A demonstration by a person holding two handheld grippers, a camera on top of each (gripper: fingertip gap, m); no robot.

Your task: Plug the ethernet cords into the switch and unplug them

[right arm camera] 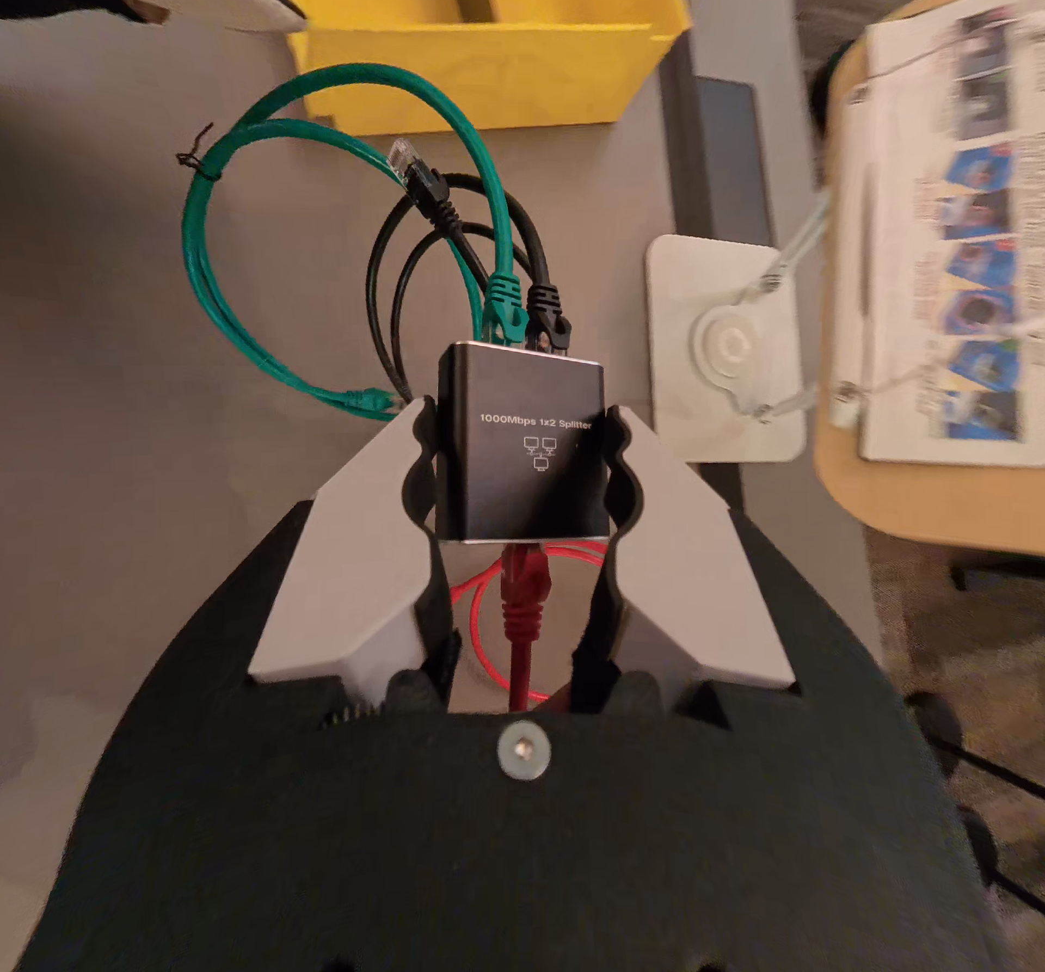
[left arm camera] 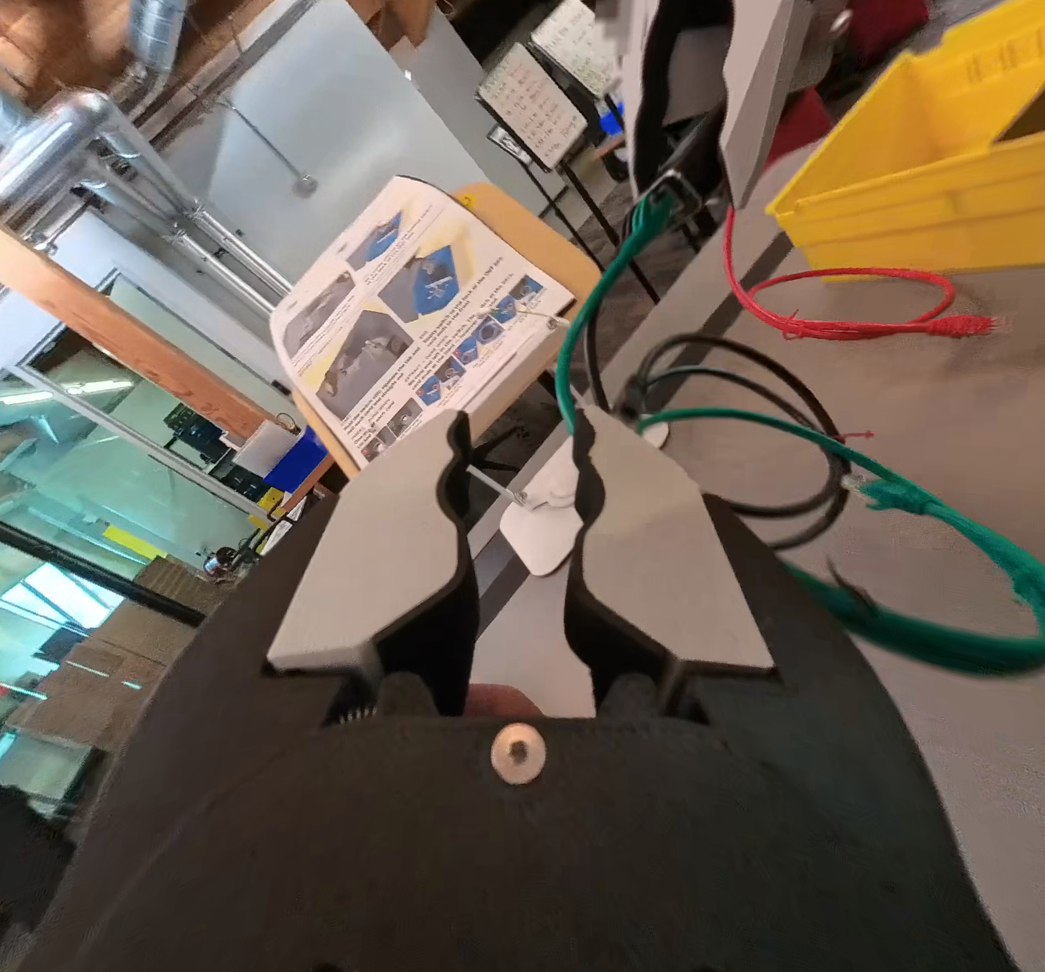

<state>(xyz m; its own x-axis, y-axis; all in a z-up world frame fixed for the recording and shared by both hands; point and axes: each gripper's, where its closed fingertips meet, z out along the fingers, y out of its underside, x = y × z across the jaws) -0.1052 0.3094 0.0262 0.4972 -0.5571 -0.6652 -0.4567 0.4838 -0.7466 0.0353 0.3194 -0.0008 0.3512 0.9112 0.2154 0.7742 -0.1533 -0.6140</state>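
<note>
My right gripper (right arm camera: 520, 418) is shut on the black switch box (right arm camera: 520, 458), held above the grey table (right arm camera: 113, 294). A green cord (right arm camera: 502, 303) and a black cord (right arm camera: 545, 311) are plugged into its far side. A red cord (right arm camera: 525, 591) is plugged into its near side. The loose black plug (right arm camera: 418, 176) and the loose green plug (right arm camera: 367, 399) hang free. My left gripper (left arm camera: 520, 430) is open and empty, tilted over the table edge. It sees the green cord's loose plug (left arm camera: 882, 492), the black loop (left arm camera: 763, 357) and the red cord's loose plug (left arm camera: 961, 325).
A yellow bin (right arm camera: 480, 68) stands at the back of the table and also shows in the left wrist view (left arm camera: 933, 153). A printed sheet (left arm camera: 407, 311) sits on a white stand (right arm camera: 724, 345) by the table's edge. A wooden seat (right arm camera: 905, 521) is beyond it. My hands' fingertips stand some 15 cm from each other. The wooden seat (right arm camera: 905, 521) is about 20 cm from my right fingertips and 35 cm from my left. My left wrist view (left arm camera: 587, 268) looks at it from another angle.
</note>
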